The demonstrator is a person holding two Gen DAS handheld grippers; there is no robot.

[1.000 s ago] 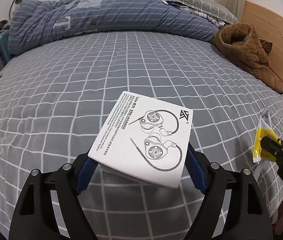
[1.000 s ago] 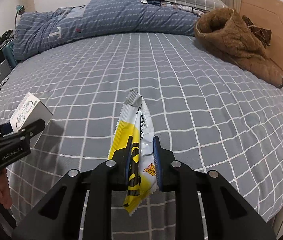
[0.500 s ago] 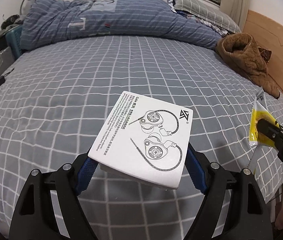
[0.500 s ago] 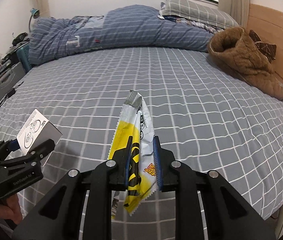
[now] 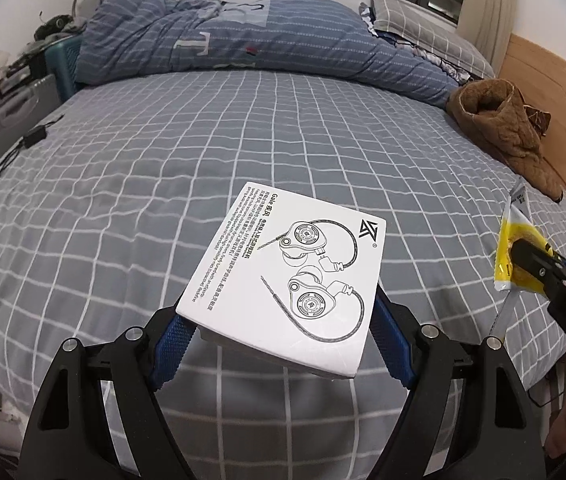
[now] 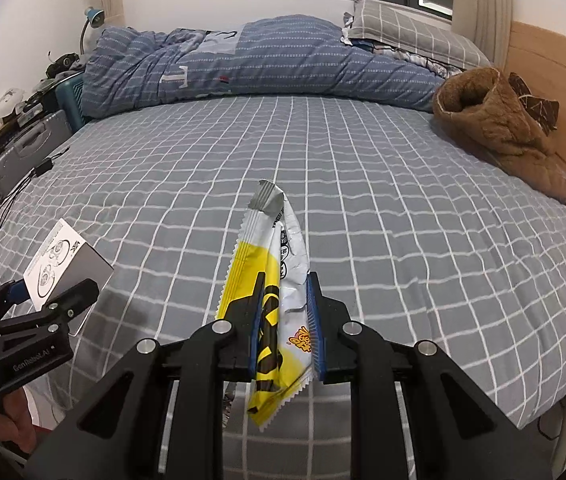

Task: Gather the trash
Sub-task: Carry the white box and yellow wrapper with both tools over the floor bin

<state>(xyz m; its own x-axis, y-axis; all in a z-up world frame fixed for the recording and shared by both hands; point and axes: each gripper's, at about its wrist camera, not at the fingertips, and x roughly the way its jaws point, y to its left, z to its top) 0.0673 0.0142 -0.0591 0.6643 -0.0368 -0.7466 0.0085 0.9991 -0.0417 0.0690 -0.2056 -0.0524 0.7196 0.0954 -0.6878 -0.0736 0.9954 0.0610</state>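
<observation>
Now my left tool (image 5: 283,332) squeezes the white earphone box (image 5: 287,276) and my right tool (image 6: 283,320) pinches the yellow snack wrapper (image 6: 271,280); I should carry both level, gripping firmly, to a bin.

The left gripper (image 5: 283,320) fills the lower middle of its own view, jaws spread wide and clamped on a white box (image 5: 287,276). The right gripper (image 6: 283,320) sits low and central in its view, jaws nearly together, pinching a yellow wrapper (image 6: 271,300). A hand (image 6: 15,420) shows lower left.
</observation>
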